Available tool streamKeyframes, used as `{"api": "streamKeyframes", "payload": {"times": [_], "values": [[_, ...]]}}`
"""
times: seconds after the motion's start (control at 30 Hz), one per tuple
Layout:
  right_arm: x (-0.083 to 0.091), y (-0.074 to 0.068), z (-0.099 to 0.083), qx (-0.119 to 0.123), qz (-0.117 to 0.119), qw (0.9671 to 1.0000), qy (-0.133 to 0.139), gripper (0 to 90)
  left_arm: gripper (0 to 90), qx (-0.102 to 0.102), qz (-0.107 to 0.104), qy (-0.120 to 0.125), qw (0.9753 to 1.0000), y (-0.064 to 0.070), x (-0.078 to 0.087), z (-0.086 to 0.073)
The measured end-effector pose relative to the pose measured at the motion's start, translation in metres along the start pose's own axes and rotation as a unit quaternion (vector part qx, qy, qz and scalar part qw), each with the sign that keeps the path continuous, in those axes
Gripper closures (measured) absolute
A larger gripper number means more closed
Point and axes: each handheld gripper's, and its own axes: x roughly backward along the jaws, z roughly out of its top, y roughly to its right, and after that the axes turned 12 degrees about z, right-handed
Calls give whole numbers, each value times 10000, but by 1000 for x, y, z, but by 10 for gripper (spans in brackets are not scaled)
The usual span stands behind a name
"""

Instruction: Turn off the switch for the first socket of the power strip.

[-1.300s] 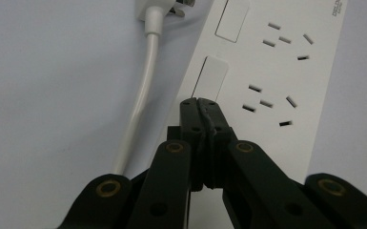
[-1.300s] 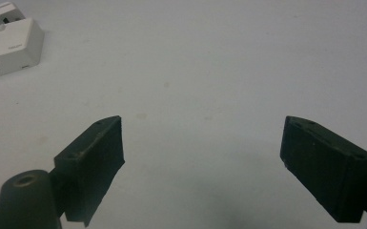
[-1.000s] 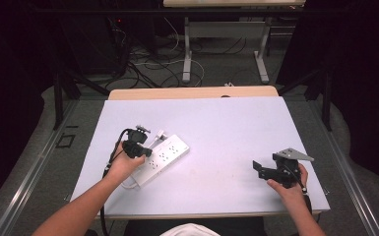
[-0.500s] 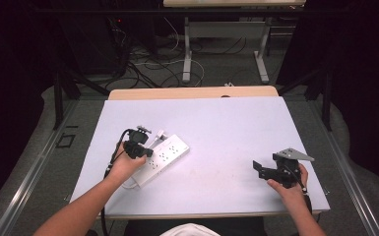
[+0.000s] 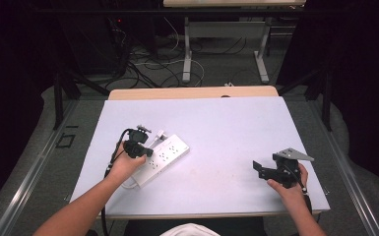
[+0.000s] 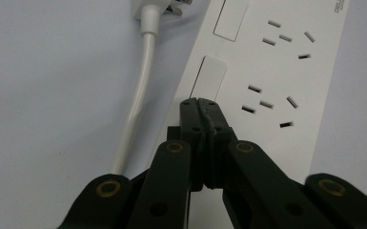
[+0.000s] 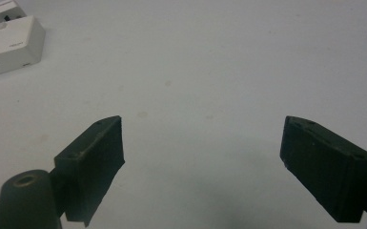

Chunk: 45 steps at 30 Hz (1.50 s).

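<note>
Jaws of the left gripper (image 6: 200, 102) are pressed together, tips poised at a rocker switch (image 6: 208, 76) on the white power strip (image 5: 165, 156) lying left of centre. Pressing seems unfinished. The right gripper (image 7: 202, 143) is held spread, idle.

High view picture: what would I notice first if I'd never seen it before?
Probably the white power strip on the left part of the pale table, with the left gripper pressed shut right over one of its switches. Next, the right gripper near the table's front right corner, its jaws wide open over bare tabletop. A white plug lies beside the strip.
</note>
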Motion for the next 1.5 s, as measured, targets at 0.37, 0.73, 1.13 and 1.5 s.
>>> {"api": "streamKeyframes", "payload": {"times": [0.37, 0.73, 1.13, 1.5], "values": [[-2, 0, 0, -10, -31, 10000, -11, 143, 900, 28, -54, 49, 10000, -4, 9, 2], [0, 1, 0, -46, 3, 10000, -25, 145, 859, 64, -68, 208, 9997, -7, 24, 7], [0, 1, -1, -43, 12, 10000, -29, 145, 731, 158, -136, 510, 9985, -15, 39, 5], [0, 1, -1, -56, -20, 10000, -4, 145, 536, 317, -269, 965, 9945, -25, 51, -7]]}}
